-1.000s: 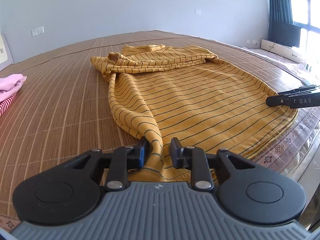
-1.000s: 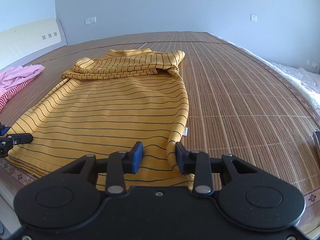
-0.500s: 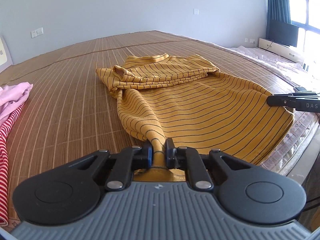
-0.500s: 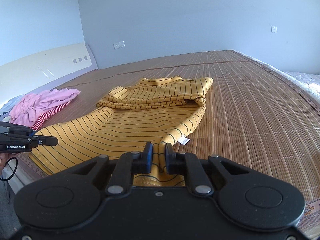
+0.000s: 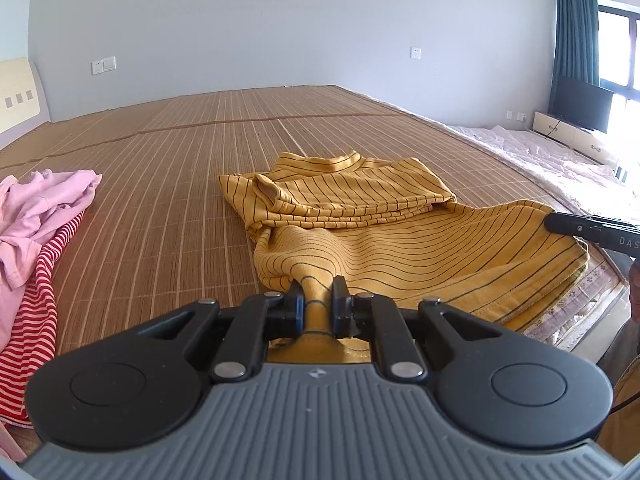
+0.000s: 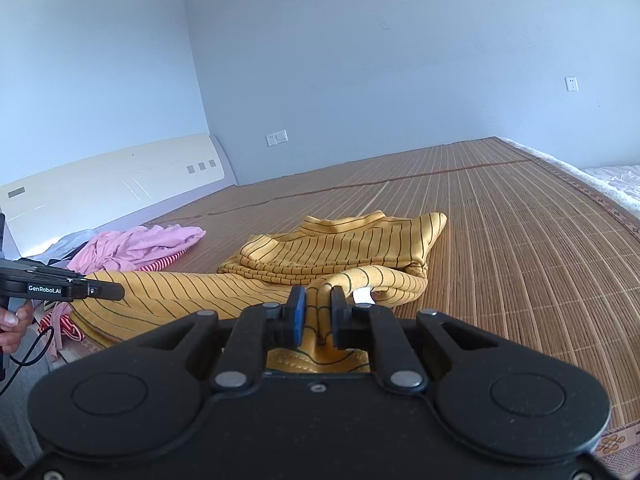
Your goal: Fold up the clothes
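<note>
- The left tongs [image 5: 317, 306] were clamped on a bunched corner of the yellow striped shirt [image 5: 420, 240] at its hem, nearest the camera. The cloth rose in a narrow ridge from the mat [image 5: 160, 220] into the jaws, which indicated a lift rather than a drag.
- The right tongs [image 6: 318, 312] were likewise closed on the opposite hem corner, beside a small white label [image 6: 363, 295] sewn into the side seam. Holding both corners let the hem travel as one straight edge.
- Between the two grips, the lower half of the shirt sagged in a shallow sling. Its near edge lay close to the patterned border of the mat at the side of the bed.
- Farther off, the upper part of the shirt lay on the mat with its sleeves already folded across the chest, collar pointing away. This judged the step as the bottom-to-top fold: the hem was to be carried over toward the collar.
- To the left, well apart, a pink garment [image 5: 44, 200] and a red striped garment [image 5: 32, 320] lay in a loose heap, clear of the working area.
- At the far end stood the headboard [image 6: 112, 184] against the wall.
</note>
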`<action>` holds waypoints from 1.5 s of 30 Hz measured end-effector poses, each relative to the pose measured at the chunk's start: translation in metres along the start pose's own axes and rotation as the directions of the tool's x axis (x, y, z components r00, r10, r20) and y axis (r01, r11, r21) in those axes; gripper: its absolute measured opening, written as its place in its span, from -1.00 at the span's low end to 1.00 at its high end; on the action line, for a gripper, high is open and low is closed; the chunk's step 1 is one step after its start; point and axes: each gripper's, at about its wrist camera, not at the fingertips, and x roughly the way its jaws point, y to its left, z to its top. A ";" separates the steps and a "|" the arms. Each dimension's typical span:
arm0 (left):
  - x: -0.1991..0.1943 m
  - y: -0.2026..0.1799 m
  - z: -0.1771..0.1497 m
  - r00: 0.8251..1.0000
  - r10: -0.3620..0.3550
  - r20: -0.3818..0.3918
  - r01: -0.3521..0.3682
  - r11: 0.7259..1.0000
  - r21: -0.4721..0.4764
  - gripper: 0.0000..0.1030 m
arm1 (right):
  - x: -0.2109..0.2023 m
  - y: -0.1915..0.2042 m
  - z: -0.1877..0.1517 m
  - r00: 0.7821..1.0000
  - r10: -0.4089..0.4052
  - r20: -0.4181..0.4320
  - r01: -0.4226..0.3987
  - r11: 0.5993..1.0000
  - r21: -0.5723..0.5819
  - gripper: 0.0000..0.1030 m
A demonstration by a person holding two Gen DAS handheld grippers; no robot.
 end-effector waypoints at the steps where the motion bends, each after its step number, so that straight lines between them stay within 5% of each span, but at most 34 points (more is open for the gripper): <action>1: -0.005 0.002 0.000 1.000 -0.006 0.006 0.006 1.000 -0.004 -0.72 | -0.004 0.002 0.001 1.000 0.007 0.003 -0.007 1.000 -0.002 -0.73; 7: -0.032 0.015 -0.004 0.998 -0.057 0.039 0.058 0.998 -0.013 -0.72 | -0.027 0.021 0.010 0.999 0.023 -0.026 -0.023 1.000 -0.003 -0.73; 16: -0.005 0.024 0.028 0.992 -0.077 0.104 0.072 0.996 0.050 -0.72 | 0.001 0.040 0.065 1.000 -0.017 -0.023 0.015 0.996 -0.088 -0.73; 19: 0.020 0.024 0.053 0.988 -0.074 0.138 0.060 0.993 0.098 -0.72 | 0.029 0.035 0.088 0.998 -0.051 -0.021 0.048 0.992 -0.114 -0.73; 24: 0.092 0.034 0.090 0.991 -0.093 0.091 0.081 0.989 0.126 -0.70 | 0.100 0.010 0.113 0.988 -0.118 -0.099 0.107 0.989 -0.106 -0.73; 31: 0.188 0.063 0.076 0.998 -0.060 0.010 0.058 0.987 0.150 -0.65 | 0.184 -0.056 0.070 0.957 -0.213 -0.194 0.214 0.977 -0.017 -0.70; 34: 0.197 0.085 0.070 0.996 -0.088 0.025 0.087 0.995 0.056 -0.32 | 0.186 -0.072 0.063 0.952 -0.255 -0.170 0.258 0.966 -0.005 -0.47; 35: 0.194 0.090 0.072 0.996 -0.087 0.036 0.086 0.996 0.022 0.03 | 0.182 -0.072 0.064 0.954 -0.251 -0.164 0.256 0.967 0.004 -0.47; 36: 0.191 0.095 0.074 0.995 -0.078 0.056 0.079 0.997 -0.006 0.25 | 0.178 -0.071 0.064 0.960 -0.229 -0.160 0.234 0.972 0.009 -0.47; 40: 0.167 0.094 0.079 0.989 -0.038 0.143 0.032 0.998 0.045 0.36 | 0.152 -0.055 0.068 0.987 0.001 -0.158 -0.002 1.000 -0.005 -0.41; 41: 0.161 0.091 0.080 0.988 -0.032 0.149 0.022 0.997 0.070 0.37 | 0.145 -0.051 0.068 0.986 0.059 -0.158 -0.061 0.998 -0.008 -0.25; 43: 0.146 0.083 0.080 0.985 -0.052 0.165 0.034 0.993 0.110 0.37 | 0.141 -0.043 0.068 0.956 0.201 -0.213 -0.203 0.979 0.013 -0.15; 45: 0.136 0.074 0.079 0.982 -0.105 0.160 0.083 0.987 0.139 0.38 | 0.153 -0.036 0.064 0.930 0.234 -0.285 -0.230 0.972 0.046 -0.25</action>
